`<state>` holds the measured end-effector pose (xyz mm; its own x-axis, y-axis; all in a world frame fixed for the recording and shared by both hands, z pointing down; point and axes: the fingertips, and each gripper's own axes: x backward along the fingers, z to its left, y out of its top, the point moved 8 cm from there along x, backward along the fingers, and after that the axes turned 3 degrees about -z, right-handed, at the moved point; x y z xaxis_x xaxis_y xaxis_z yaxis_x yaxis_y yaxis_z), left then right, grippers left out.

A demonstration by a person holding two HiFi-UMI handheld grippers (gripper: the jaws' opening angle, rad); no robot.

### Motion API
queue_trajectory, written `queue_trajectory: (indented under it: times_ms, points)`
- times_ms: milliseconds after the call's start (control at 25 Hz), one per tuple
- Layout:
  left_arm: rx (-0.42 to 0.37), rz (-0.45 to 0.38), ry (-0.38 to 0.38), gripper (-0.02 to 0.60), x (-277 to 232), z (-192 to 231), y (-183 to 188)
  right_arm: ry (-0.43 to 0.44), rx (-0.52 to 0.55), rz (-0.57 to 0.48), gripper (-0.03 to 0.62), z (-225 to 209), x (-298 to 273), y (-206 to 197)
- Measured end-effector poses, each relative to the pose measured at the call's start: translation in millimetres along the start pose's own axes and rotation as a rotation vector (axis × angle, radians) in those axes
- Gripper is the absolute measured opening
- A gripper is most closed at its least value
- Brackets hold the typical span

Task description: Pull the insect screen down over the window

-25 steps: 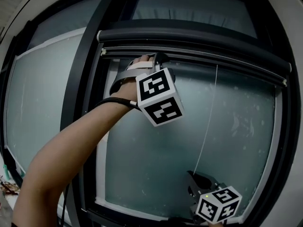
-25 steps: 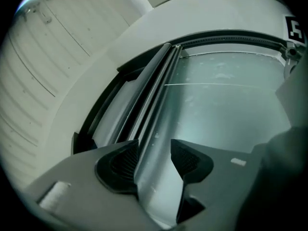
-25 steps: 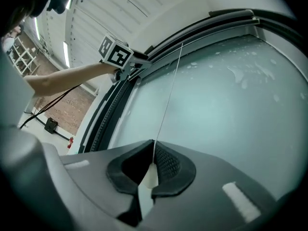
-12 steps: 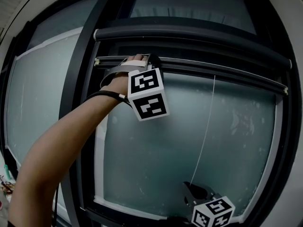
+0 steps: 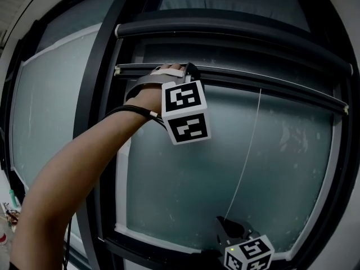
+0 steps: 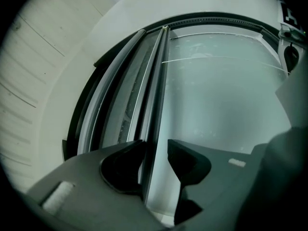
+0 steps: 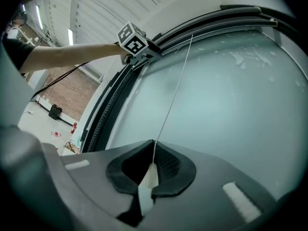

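Frosted window glass (image 5: 185,179) in a dark frame is filling the background, with the insect screen's pull bar (image 5: 270,86) sitting just below the roller housing (image 5: 225,35). The risk I am seeing is the bar tilting or slipping free if the pull is starting before the left tongs (image 6: 155,147) are gripping. The bar is running between those partly open tongs, which have just been closing, with a gap showing on one side. Well below the housing, the right tongs (image 7: 153,146) are pinching the pull cord (image 7: 173,93) tight.

My left gripper (image 6: 155,155) was dark grey, its cube (image 5: 184,112) patterned in black-and-white squares. The window frame (image 5: 97,100) was black, the glass (image 5: 180,179) pale grey-green with whitish smears, the pull cord (image 5: 243,155) white.
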<state>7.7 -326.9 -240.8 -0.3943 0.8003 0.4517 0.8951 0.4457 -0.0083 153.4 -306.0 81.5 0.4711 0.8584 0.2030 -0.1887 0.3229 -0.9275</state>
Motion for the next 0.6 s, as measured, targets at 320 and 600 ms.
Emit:
queue_trajectory:
  times_ms: [320,600]
  points:
    - [-0.056,0.040,-0.093,0.123,26.8,-44.7,4.5,0.070,-0.032,0.110,0.005,31.2,12.9,-41.1]
    - [-0.075,0.073,-0.123,0.143,52.2,-78.7,12.9,0.086,-0.071,0.130,0.005,48.4,29.7,-71.0]
